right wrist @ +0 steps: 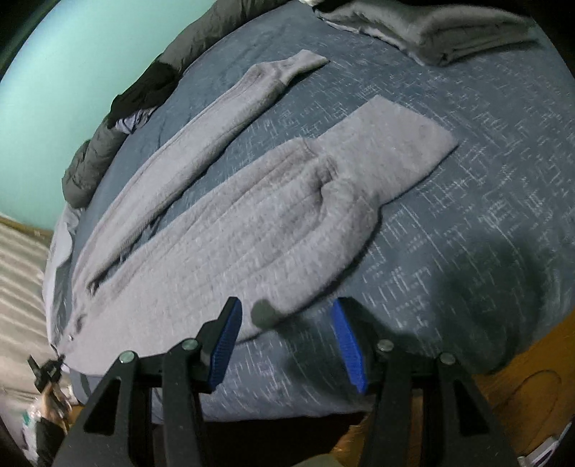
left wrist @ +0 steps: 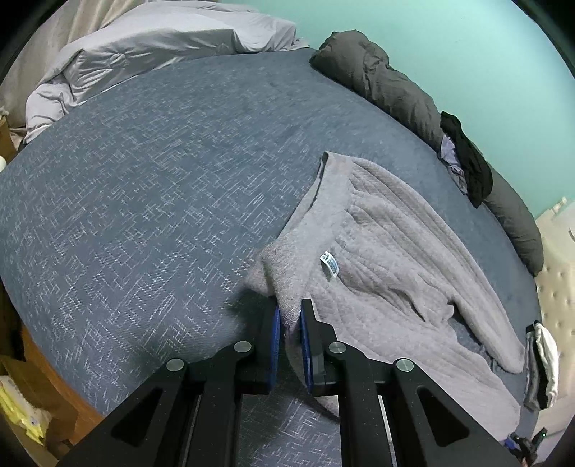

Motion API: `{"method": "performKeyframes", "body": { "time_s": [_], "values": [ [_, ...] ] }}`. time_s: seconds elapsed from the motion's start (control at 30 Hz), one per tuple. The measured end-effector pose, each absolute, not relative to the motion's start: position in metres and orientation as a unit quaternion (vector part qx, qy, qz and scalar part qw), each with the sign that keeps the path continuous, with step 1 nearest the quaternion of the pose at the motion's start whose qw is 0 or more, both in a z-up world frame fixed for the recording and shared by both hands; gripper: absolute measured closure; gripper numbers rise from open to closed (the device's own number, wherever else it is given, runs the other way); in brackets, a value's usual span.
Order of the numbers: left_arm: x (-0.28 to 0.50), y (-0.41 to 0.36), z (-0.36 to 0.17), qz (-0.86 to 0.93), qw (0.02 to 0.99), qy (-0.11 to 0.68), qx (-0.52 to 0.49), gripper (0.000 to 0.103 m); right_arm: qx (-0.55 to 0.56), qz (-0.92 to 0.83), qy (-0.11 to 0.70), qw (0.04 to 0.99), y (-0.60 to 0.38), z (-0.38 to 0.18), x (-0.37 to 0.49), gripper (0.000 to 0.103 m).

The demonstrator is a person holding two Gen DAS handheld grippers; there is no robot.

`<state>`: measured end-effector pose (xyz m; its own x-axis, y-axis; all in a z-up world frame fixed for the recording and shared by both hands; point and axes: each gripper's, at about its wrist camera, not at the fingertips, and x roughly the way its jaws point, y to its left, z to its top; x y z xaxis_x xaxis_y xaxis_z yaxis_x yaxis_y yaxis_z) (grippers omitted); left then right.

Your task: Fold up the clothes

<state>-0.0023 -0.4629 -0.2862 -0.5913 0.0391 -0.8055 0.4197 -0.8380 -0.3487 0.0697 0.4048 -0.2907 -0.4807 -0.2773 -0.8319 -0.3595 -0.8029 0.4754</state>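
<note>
A grey ribbed fleece sweater (left wrist: 388, 258) lies spread on a blue patterned bed cover (left wrist: 143, 201). A small white label (left wrist: 329, 264) shows near its collar. My left gripper (left wrist: 288, 312) is shut on a fold of the sweater near the collar, with cloth pinched between the blue pads. In the right wrist view the sweater (right wrist: 222, 230) lies flat, one sleeve (right wrist: 215, 133) stretched out toward the far side and the wide bottom hem (right wrist: 391, 143) to the right. My right gripper (right wrist: 285, 316) stands open just above the sweater's near edge, holding nothing.
A dark grey duvet roll (left wrist: 402, 89) lines the wall side of the bed, with black clothing (left wrist: 467, 158) on it. A pale grey quilt (left wrist: 151, 46) is heaped at the far end. Folded grey cloth (right wrist: 431, 28) sits at the far corner. The bed edge and wooden frame (right wrist: 521, 395) lie close below.
</note>
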Motion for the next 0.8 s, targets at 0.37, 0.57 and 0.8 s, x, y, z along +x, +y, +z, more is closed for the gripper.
{"method": "performKeyframes", "body": {
  "time_s": [0.37,0.57,0.8],
  "values": [
    [-0.007,-0.46,-0.286,-0.855,0.118,0.249,0.44,0.092,-0.492,0.814,0.308,0.016,0.406,-0.286,0.063,0.097],
    [-0.029,-0.454,-0.262,-0.864,0.116,0.236,0.43,0.092,-0.484,0.828,0.284,-0.001,0.403,-0.256,0.047,0.099],
    [-0.055,-0.447,-0.234,-0.874,0.113,0.22,0.419,0.093,-0.477,0.835,0.273,-0.002,0.395,-0.212,-0.001,0.1]
  ]
}}
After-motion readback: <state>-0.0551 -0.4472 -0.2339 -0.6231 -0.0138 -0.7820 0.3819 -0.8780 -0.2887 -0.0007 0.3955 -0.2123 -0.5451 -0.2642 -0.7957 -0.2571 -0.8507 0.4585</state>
